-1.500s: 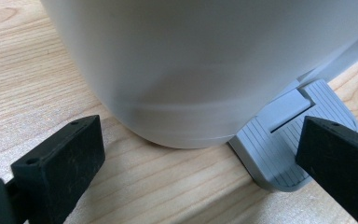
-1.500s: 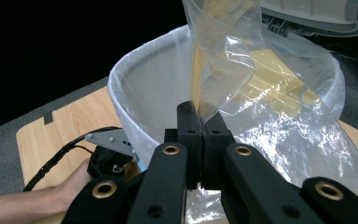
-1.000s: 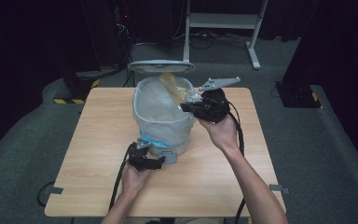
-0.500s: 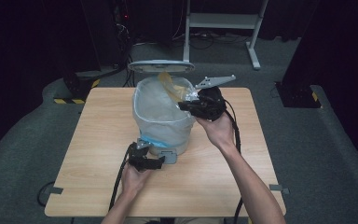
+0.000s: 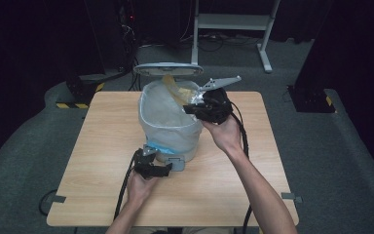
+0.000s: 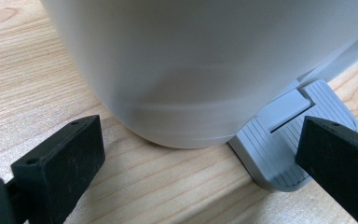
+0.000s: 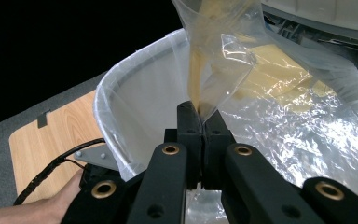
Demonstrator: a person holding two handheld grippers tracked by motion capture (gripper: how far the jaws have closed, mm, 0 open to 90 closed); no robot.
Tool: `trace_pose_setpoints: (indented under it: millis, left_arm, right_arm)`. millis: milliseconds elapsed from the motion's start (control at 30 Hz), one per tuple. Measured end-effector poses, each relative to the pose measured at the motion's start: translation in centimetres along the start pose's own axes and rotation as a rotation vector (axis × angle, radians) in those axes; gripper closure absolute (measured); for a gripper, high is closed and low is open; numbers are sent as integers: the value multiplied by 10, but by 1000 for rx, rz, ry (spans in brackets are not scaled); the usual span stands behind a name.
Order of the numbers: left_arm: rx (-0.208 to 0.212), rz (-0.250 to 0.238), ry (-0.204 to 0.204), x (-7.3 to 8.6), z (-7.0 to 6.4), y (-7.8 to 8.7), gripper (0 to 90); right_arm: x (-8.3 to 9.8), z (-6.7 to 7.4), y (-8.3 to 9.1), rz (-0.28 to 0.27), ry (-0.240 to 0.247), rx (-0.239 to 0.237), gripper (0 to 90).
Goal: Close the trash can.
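Pinching a crinkly clear bag point(image 7: 242, 60) with yellow stuff inside, the right claw point(image 7: 200, 122) has its black jaws squeezed together over the round bin point(image 5: 168, 124). A thin shiny liner point(image 7: 303, 135) covers the bin's rim. Down on the wooden table point(image 5: 97, 141), the left claw point(image 6: 200, 158) waits wide apart beside the grey ridged pedal point(image 6: 286, 135).

A rectangular desk point(image 5: 102, 146) of light wood grain is seen on a grey carpeted floor point(image 5: 24, 146). Behind it, a white metal frame stand point(image 5: 233, 29) is set on the floor against a dark backdrop, with black cables point(image 5: 214, 46) lying loose near its feet. To the left rear, a black base with yellow-and-black hazard striping point(image 5: 78, 95) is placed; a similar black base point(image 5: 309, 97) is found to the right. Small grey tape tabs point(image 5: 290, 197) are fixed by the desk's near corners.
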State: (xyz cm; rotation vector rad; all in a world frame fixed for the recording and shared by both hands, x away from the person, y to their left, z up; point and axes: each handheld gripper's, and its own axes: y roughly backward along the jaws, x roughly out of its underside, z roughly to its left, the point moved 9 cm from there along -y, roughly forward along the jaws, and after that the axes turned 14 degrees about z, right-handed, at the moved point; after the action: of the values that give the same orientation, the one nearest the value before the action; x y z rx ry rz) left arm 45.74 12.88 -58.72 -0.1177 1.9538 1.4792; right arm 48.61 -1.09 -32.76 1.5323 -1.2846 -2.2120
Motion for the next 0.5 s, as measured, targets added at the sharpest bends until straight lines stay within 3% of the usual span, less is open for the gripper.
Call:
trace_pose_setpoints:
  millis: [500]
  left_arm:
    - [-1,-1,-2,0,0,0,13]
  right_arm:
    - [-3,-3,-8,11,-7,5,886]
